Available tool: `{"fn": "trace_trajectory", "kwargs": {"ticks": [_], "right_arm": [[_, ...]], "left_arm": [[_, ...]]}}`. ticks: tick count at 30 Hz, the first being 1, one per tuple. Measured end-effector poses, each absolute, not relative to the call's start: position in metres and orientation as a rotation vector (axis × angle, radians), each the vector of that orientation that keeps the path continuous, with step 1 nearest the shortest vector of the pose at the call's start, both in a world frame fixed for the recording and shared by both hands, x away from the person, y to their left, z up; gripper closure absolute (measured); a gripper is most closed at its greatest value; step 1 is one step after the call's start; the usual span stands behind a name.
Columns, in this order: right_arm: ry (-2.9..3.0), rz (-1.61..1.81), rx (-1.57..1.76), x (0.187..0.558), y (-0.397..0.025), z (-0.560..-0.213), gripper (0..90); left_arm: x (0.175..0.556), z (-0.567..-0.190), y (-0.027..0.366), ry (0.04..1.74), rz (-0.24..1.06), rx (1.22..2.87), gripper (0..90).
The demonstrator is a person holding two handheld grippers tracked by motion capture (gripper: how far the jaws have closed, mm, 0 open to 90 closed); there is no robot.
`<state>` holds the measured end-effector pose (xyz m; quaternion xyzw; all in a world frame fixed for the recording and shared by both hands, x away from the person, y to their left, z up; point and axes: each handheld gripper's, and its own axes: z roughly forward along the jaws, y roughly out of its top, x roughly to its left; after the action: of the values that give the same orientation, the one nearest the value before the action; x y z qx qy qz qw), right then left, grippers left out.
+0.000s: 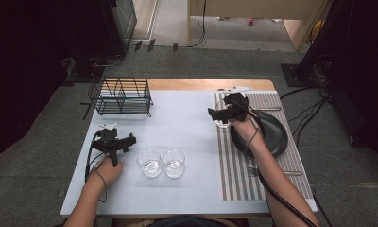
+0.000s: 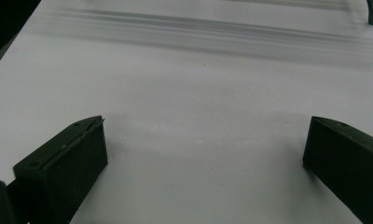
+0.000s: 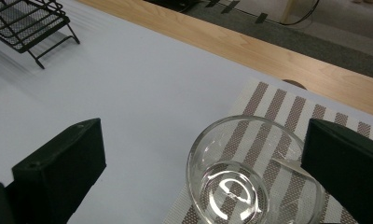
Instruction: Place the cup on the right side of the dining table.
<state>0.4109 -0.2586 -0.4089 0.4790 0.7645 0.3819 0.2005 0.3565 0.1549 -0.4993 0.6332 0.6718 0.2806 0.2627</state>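
From above I can barely make out the glass bowl [image 1: 222, 120] under my right gripper [image 1: 220, 115], since the hand and the tool cover most of it; the right gripper view shows it better, a clear bowl [image 3: 250, 177] sitting on the near-left edge of the striped placemat [image 3: 273, 105], its lower rim cut off by the frame. My right fingers [image 3: 58, 172] are spread wide, one to each side of the bowl, and I cannot tell whether either touches the glass. My left gripper [image 1: 112, 142] rests low over bare desk [image 2: 184, 93], fingers [image 2: 63, 163] wide with nothing between them; the far part of that view is smeared by blur. Two more glass bowls [image 1: 161, 162] stand side by side near the desk's front. A wire rack [image 1: 122, 96] stands at the back left, a dark plate [image 1: 274, 135] on the placemat. Grey carpet and cables surround the desk.
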Motion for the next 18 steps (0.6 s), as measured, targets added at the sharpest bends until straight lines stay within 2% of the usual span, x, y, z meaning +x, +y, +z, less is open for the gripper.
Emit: {"fn": "trace_trajectory", "kwargs": {"ticks": [18], "right_arm": [[2.145,1.084,1.299,0.4041,-0.25,-0.4022,0.3]], "left_arm": [[0.3565,-0.4993,0.1549,1.817,0.759,1.713,0.0]]}}
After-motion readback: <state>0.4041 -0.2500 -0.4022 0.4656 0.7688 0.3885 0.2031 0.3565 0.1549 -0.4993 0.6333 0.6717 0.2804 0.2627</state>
